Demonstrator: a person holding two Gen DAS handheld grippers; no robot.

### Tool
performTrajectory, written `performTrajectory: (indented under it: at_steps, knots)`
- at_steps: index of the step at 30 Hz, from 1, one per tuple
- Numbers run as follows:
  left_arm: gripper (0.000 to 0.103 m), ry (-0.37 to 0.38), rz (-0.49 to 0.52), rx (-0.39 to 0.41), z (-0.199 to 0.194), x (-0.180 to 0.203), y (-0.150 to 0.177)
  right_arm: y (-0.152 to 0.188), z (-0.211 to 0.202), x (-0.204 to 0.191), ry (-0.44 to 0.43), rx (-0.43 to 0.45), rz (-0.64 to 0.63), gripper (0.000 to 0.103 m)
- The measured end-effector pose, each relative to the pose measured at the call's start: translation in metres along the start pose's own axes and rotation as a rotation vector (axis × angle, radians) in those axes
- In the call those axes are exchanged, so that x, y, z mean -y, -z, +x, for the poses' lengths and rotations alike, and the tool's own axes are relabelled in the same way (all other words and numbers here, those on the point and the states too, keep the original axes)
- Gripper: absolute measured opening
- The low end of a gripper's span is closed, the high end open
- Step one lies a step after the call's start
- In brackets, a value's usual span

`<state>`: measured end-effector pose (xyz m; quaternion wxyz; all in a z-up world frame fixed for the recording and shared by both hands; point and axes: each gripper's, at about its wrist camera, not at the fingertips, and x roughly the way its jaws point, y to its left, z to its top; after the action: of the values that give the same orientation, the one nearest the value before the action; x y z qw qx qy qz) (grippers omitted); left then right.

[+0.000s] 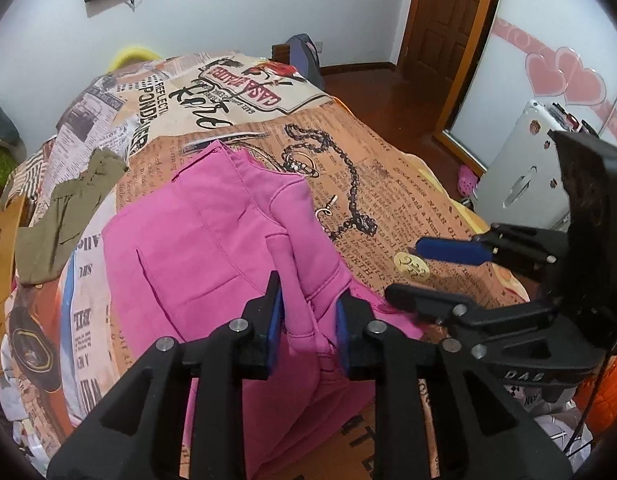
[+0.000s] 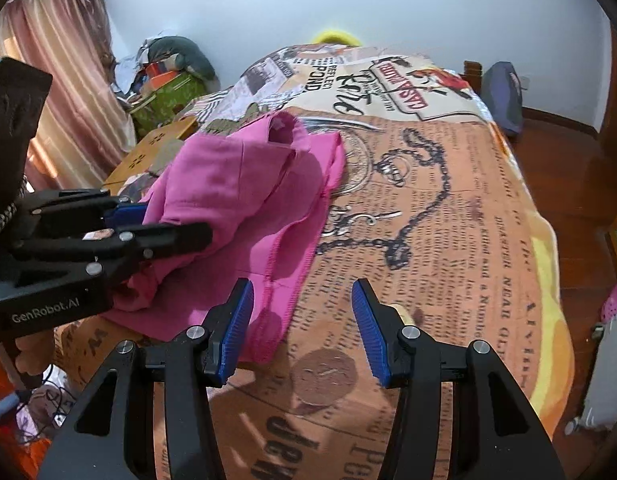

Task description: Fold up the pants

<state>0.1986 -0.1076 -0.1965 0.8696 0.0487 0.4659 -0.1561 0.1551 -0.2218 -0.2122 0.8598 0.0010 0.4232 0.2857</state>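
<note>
Pink pants (image 1: 212, 240) lie partly folded on the bed, also seen in the right wrist view (image 2: 244, 192). My left gripper (image 1: 308, 320) is shut on a raised ridge of the pink fabric at the near edge; it also shows at the left of the right wrist view (image 2: 168, 224), closed in the cloth. My right gripper (image 2: 302, 320) is open and empty, hovering above the bedspread just right of the pants' near corner. It shows at the right of the left wrist view (image 1: 404, 272), jaws apart.
The bed has a newspaper-print bedspread (image 2: 448, 240). An olive garment (image 1: 64, 220) lies at the bed's left side. A cardboard box (image 2: 156, 152) and clutter stand left of the bed. A wooden door (image 1: 448, 12) and a wardrobe stand to the right.
</note>
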Motion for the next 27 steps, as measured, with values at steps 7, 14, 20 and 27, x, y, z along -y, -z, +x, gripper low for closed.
performTrajectory:
  at_steps: [7, 14, 20, 27]
  knots:
    - [0.05, 0.062, 0.017, -0.019, -0.004, 0.007, 0.004, -0.006, -0.016, 0.006, 0.025, 0.039, 0.015, 0.047]
    - [0.05, 0.074, -0.03, 0.048, -0.039, -0.011, 0.008, -0.03, -0.028, -0.011, -0.006, 0.108, -0.021, 0.05]
    - [0.054, -0.034, -0.043, 0.053, -0.048, -0.038, 0.024, -0.042, -0.01, -0.032, -0.045, 0.119, -0.057, 0.051]
    - [0.055, -0.032, -0.065, -0.018, -0.024, -0.047, 0.047, -0.024, 0.019, -0.029, 0.006, 0.028, -0.063, 0.051]
